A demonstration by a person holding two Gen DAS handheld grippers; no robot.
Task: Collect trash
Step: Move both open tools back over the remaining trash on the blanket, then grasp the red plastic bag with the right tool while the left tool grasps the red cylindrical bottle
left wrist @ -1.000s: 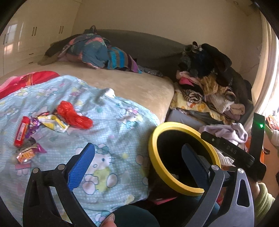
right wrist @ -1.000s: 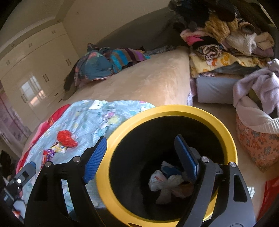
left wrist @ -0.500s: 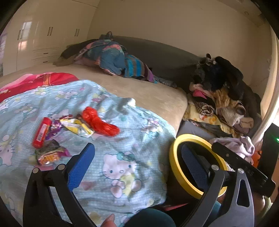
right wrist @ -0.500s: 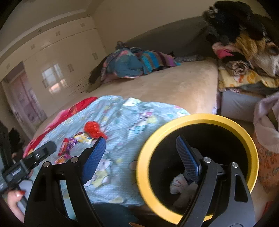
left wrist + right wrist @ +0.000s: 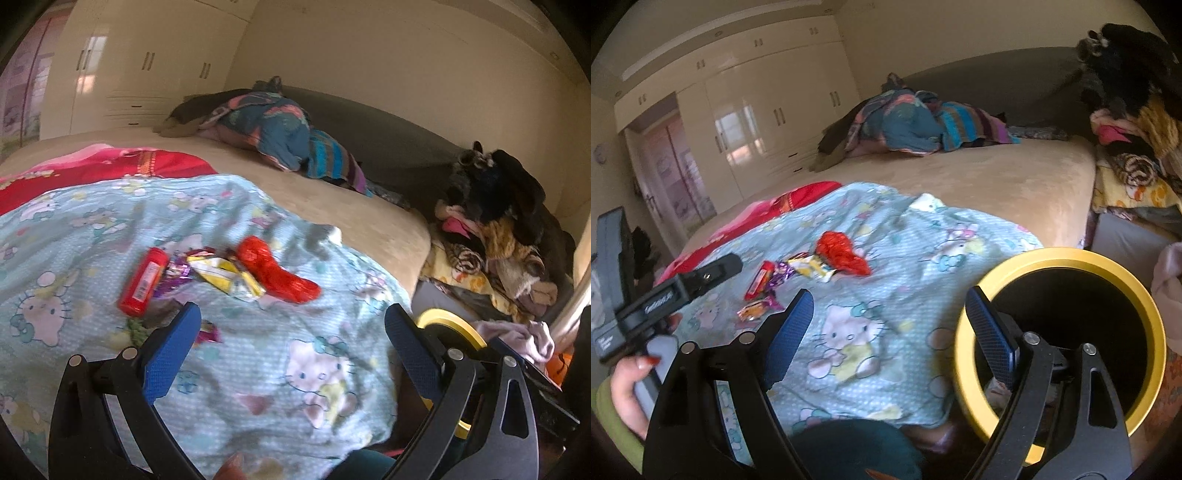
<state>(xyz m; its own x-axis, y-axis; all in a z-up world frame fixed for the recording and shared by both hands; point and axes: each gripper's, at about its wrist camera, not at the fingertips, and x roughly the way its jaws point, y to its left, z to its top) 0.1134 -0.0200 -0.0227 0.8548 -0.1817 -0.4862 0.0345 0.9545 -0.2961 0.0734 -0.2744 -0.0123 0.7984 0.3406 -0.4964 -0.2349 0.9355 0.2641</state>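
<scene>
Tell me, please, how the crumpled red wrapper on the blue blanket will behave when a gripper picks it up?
The red wrapper looks like thin crinkled foil, so it is probably very light and will crush flat between the pads. Its glossy surface may slip, so a firm pinch is safer. It lies on a soft blanket, so a push would likely drag the cloth rather than slide it.

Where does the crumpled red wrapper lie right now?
In both wrist views the crumpled red wrapper lies on the light blue cartoon-print blanket, at the right end of the litter cluster, touching the yellow-and-white wrapper beside it.

Wrappers [image 5: 221, 277] clustered on blanket [image 5: 277, 350] atop bed [image 5: 1015, 177]; bin [image 5: 1060, 332] right, beside bed edge.
</scene>
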